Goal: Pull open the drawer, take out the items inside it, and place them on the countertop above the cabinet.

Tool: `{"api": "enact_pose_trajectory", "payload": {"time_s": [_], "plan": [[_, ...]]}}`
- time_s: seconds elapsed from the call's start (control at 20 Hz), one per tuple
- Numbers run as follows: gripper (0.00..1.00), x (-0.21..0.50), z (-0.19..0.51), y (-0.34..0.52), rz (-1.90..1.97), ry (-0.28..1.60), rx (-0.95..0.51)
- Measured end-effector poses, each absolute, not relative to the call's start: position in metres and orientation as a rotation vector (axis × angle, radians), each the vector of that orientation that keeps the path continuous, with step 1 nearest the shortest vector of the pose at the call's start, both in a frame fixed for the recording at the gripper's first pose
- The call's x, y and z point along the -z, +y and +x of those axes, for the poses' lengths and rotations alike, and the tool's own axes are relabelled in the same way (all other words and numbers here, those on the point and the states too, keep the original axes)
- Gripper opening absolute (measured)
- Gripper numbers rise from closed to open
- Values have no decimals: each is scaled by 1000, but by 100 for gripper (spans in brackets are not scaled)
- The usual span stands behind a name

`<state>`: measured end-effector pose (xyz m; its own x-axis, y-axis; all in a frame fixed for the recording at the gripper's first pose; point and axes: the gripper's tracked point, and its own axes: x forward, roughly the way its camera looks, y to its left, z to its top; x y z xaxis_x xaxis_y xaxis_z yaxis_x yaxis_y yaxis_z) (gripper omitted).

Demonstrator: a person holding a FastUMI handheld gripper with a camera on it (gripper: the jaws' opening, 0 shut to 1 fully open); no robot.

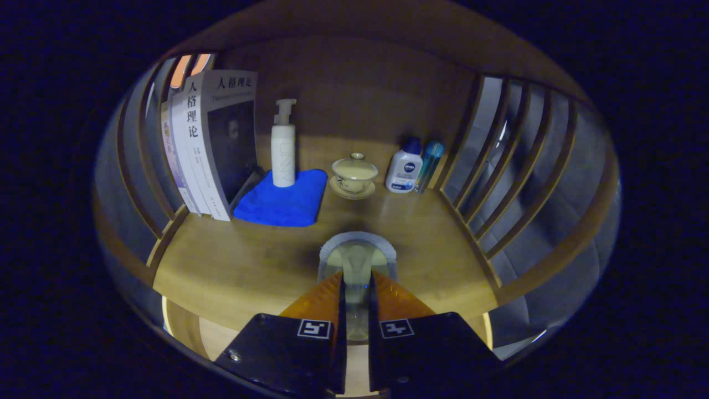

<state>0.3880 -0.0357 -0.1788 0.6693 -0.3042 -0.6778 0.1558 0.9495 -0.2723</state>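
My gripper (357, 280) is closed on a clear glass-like item (357, 257) with a pale rounded top; both fingers (321, 302) press its sides, narrow gap only; exact kind of item I cannot tell. It sits right at the front middle of the wooden countertop (238, 266), whether touching the surface or just above, I cannot tell. Beyond the fingers: blue cloth (282, 205) with a white pump bottle (283, 145) standing upright on its back part; books (207, 144) upright just beside the cloth, leaning at the slatted side rail (141, 160); lidded teacup on saucer (354, 175) near the back centre; white bottle with blue cap (404, 166) and a slim teal bottle (429, 163) touching side by side, at the other slatted rail (498, 166); drawer not seen here.
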Motion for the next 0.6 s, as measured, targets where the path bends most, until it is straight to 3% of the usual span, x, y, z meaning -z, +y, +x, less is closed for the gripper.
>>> {"api": "enact_pose_trajectory", "payload": {"time_s": [0.4,0.6], "plan": [[21,202,406,-42,-203,779,273],[44,196,407,-39,-198,773,239]]}}
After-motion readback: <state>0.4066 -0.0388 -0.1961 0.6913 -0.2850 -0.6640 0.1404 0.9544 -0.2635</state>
